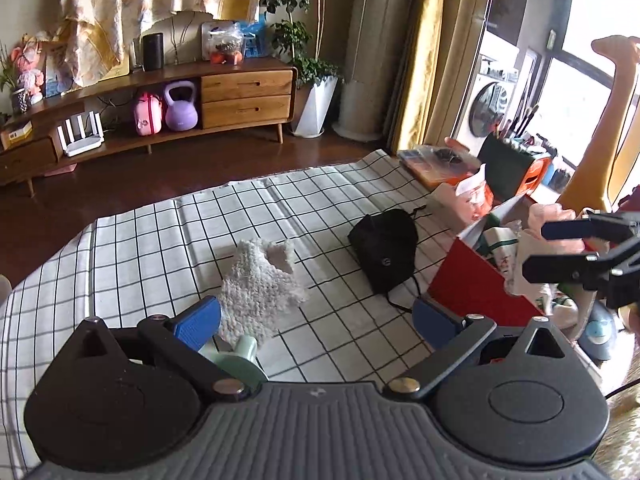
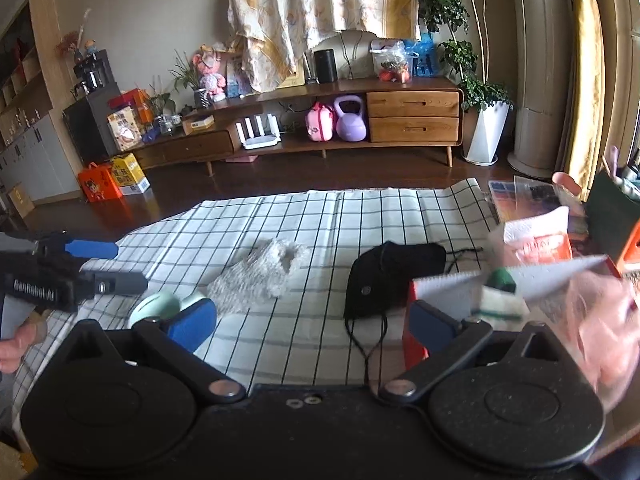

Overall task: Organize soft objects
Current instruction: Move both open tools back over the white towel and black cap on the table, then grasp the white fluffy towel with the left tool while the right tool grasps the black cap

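Observation:
A fluffy white sock (image 1: 262, 284) lies on the checked cloth (image 1: 160, 240), just beyond my left gripper (image 1: 320, 320), which is open and empty. A black face mask (image 1: 384, 250) lies to its right. A red box (image 1: 476, 280) at the right holds soft items. My right gripper (image 2: 312, 320) is open; it shows in the left wrist view (image 1: 560, 248) over the box. A blurred pink soft thing (image 2: 604, 328) hangs over the box (image 2: 416, 320) beside it. The sock (image 2: 260, 276) and mask (image 2: 384, 280) lie ahead of it.
A mint green round object (image 1: 240, 360) sits by my left finger, also in the right wrist view (image 2: 156, 308). Orange packets and a green holder (image 1: 508, 168) crowd the table's right end. A wooden sideboard (image 1: 160, 100) stands across the floor.

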{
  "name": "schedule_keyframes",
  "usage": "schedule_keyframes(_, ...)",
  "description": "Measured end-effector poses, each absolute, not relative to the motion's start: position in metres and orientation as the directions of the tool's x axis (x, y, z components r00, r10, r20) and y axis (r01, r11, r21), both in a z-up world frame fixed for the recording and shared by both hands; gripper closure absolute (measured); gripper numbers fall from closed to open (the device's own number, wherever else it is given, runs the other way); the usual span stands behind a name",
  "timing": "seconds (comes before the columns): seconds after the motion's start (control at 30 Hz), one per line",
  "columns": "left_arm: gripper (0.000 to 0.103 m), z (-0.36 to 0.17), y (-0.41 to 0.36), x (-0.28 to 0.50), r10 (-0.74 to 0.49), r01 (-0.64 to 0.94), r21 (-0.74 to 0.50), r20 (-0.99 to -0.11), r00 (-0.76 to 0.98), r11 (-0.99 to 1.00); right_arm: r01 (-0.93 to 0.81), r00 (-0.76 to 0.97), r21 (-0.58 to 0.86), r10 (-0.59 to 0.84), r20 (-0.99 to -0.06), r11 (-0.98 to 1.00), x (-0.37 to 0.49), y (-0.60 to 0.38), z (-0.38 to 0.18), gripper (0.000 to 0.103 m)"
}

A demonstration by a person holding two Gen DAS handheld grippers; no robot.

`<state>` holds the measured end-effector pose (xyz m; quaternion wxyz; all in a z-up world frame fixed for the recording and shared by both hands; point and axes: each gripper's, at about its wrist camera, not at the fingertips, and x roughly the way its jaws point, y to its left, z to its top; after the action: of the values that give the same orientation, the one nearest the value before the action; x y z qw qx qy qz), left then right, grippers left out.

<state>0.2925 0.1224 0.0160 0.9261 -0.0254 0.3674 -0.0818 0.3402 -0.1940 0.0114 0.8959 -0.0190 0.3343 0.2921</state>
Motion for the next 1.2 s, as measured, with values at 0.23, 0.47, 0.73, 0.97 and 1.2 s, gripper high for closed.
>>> schedule_keyframes(0.23,0.0,-0.006,0.126,0.347,-0.12,0.07,-0.099,-0.73,0.673,0.993,-0.544,0.61,0.088,0.465,-0.642,0.835,0.392,-0.166,-0.002,0.005)
schedule_keyframes(0.47,0.0,-0.042,0.137,0.405,-0.123,0.001,-0.15,-0.81,0.574,0.989,-0.556,0.579,0.032,0.414,-0.703,0.83,0.419,-0.14,-0.04,0.005)
schedule_keyframes(0.73,0.0,-0.077,0.137,0.449,-0.131,-0.001,-0.15,-0.867,0.481,0.989,-0.536,0.557,0.013,0.365,-0.746,0.844,0.449,-0.117,-0.077,0.008)
schedule_keyframes(0.97,0.0,-0.098,0.134,0.473,-0.109,0.005,-0.119,-0.896,0.431,0.993,-0.529,0.556,-0.026,0.324,-0.765,0.848,0.466,-0.1,-0.101,0.009)
schedule_keyframes(1.2,0.001,-0.111,0.13,0.485,-0.099,0.022,-0.099,-0.915,0.391,0.995,-0.53,0.561,-0.087,0.271,-0.782,0.844,0.478,-0.088,-0.121,0.014)
